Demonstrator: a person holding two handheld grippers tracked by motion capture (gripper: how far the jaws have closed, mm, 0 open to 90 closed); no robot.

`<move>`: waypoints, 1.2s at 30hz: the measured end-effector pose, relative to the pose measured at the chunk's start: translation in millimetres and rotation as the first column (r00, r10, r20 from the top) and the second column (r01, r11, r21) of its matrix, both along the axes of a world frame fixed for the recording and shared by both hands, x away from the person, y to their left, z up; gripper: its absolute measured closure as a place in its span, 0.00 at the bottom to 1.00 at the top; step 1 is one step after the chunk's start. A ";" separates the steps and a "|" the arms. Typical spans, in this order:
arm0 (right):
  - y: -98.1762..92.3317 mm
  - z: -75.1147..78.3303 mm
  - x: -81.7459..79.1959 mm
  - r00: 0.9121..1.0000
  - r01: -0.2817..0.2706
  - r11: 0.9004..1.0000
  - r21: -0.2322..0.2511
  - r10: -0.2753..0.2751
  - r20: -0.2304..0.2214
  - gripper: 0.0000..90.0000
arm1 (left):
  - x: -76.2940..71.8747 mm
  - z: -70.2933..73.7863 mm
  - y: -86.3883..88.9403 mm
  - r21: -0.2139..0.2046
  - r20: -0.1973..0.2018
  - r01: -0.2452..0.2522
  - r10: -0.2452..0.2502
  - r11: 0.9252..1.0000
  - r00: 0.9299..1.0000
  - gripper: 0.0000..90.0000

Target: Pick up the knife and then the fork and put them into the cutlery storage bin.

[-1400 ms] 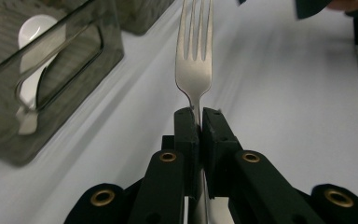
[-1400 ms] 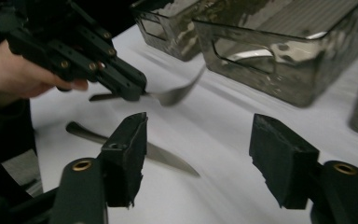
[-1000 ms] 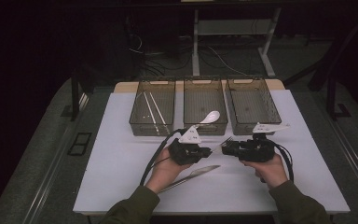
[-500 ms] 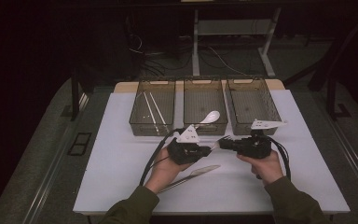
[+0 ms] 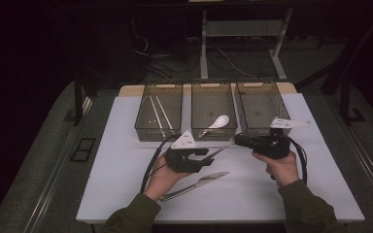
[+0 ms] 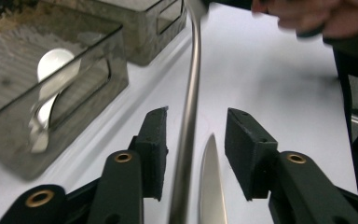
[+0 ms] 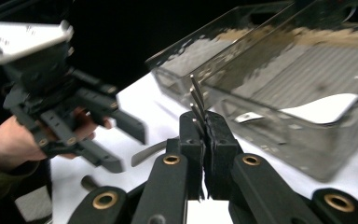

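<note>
1. Now the fork (image 5: 221,149) hangs above the worktop (image 5: 126,145), bridging the two hands: its tined end is clenched in the right hand-held gripper (image 7: 204,122), whose jaws are pressed together on it, tines poking out past the pads toward the bins.
2. The left hand-held gripper (image 6: 196,140) has just been opening; its jaws stand apart with the fork's handle running between them, and the pads no longer press on it, so this one has let go.
3. The fork's long axis runs roughly level from the left hand up-right to the right hand, seen from the high view, with the handle end at the left gripper.
4. Judged from this, the right hand alone now carries the fork and is the nearer one to the right bin (image 5: 262,104); the middle bin (image 5: 212,104) already holds a white spoon (image 5: 215,124), the left bin (image 5: 159,109) chopsticks (image 5: 158,114).
5. A table knife (image 5: 196,185) lies flat on the worktop just below the left hand, near it and untouched.
</note>
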State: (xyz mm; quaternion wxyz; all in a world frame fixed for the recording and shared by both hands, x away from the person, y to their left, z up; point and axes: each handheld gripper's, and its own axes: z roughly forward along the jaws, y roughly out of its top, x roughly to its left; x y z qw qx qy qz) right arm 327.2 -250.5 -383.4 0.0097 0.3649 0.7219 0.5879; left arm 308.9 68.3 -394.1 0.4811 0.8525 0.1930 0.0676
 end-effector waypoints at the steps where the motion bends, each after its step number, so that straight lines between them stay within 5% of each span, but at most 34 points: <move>1: -4.5 1.3 0.9 1.000 0.015 1.000 0.001 -0.015 0.002 0.96 | -1.3 -0.6 4.4 0.004 -0.002 -0.005 0.005 1.000 1.000 0.60; 10: -53.4 19.1 8.6 0.985 0.165 0.986 0.026 -0.166 0.056 0.96 | -8.5 -8.5 45.1 0.008 -0.028 -0.067 0.067 0.998 0.997 0.48; 16: -89.9 28.2 13.4 0.958 0.276 0.961 0.028 -0.277 0.079 0.96 | -13.0 -17.2 68.7 0.017 -0.052 -0.099 0.099 0.995 0.994 0.42; 25: -136.0 34.2 22.5 0.905 0.416 0.909 -0.001 -0.414 0.094 0.96 | -16.7 -23.4 88.3 0.006 -0.061 -0.127 0.127 0.992 0.990 0.34; 36: -145.7 23.7 46.8 0.856 0.515 0.856 -0.040 -0.511 0.074 0.96 | -15.8 -28.5 83.5 0.033 -0.050 -0.119 0.121 0.992 0.991 0.21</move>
